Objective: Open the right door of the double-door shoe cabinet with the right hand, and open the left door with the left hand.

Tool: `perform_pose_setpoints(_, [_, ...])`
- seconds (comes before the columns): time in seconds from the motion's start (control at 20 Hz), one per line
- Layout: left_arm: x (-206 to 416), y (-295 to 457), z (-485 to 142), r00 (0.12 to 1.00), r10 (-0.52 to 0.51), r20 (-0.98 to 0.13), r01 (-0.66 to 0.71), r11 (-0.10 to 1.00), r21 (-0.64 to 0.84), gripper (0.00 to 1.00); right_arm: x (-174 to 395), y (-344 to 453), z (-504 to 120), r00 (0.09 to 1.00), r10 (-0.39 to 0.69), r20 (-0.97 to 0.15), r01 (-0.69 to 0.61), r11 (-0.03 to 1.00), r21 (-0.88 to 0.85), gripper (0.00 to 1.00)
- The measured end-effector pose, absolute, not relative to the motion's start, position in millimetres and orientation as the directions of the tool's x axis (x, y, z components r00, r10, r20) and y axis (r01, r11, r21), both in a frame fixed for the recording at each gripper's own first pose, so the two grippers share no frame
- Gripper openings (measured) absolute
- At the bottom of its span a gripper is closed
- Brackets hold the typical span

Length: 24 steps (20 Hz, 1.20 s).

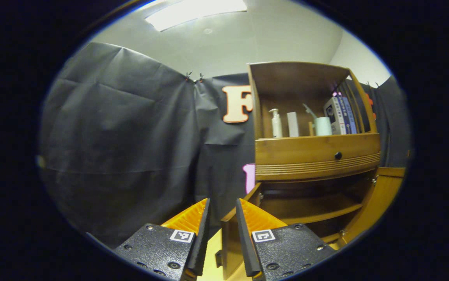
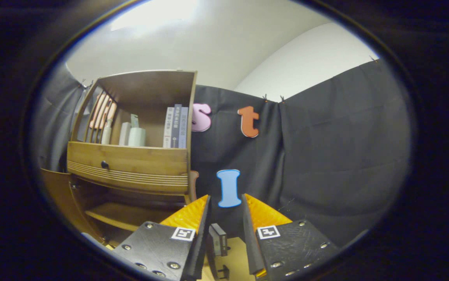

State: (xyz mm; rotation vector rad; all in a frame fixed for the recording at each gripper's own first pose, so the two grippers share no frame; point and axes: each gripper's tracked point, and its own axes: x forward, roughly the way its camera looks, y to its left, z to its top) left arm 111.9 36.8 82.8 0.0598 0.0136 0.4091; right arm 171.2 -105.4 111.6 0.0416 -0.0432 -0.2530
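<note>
your left gripper [image 1: 222,218] has its jaws parted around the edge of the brown wooden left door [image 1: 230,244], which already stands swung out from the wooden double-door shoe cabinet [image 1: 318,154]; i cannot tell whether the pads press on it. pull sideways instead of along its arc and the door may slip free or strain its hinge. your right gripper [image 2: 226,218] likewise straddles the right door's top edge [image 2: 219,240], jaws apart, that door also swung out. tug hard and you could rock the cabinet and topple the white pump bottle [image 1: 276,123] on its upper shelf.
</note>
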Motion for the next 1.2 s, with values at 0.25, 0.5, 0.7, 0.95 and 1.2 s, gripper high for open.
perform_pose_setpoints(0.25, [153.3, -16.6, 86.2, 0.963, 0.269, 0.019, -0.269, 0.963, 0.033, 0.43, 179.7, -61.5, 98.6, 0.987, -0.162, 0.006, 0.161, 0.983, 0.084, 0.43])
perform_pose_setpoints(0.5, [188.5, -91.6, 65.7, 0.996, 0.093, -0.01, -0.093, 0.996, 0.007, 0.4, 185.3, -2.3, 79.8, 0.999, -0.039, -0.037, 0.043, 0.99, 0.136, 0.41])
perform_pose_setpoints(0.7, [205.9, -139.1, 45.2, 0.999, -0.006, -0.037, 0.006, 1.0, 0.008, 0.42, 187.0, 25.1, 69.6, 0.998, 0.01, -0.063, -0.002, 0.993, 0.12, 0.43])
perform_pose_setpoints(0.95, [215.1, -173.2, 24.9, 0.995, -0.065, -0.07, 0.063, 0.998, -0.029, 0.42, 185.0, 46.8, 55.6, 0.994, 0.052, -0.094, -0.04, 0.991, 0.129, 0.43])
perform_pose_setpoints(1.2, [213.4, -193.5, 13.0, 0.993, -0.092, -0.078, 0.087, 0.994, -0.059, 0.56, 181.0, 57.0, 47.3, 0.991, 0.071, -0.115, -0.055, 0.989, 0.141, 0.43])
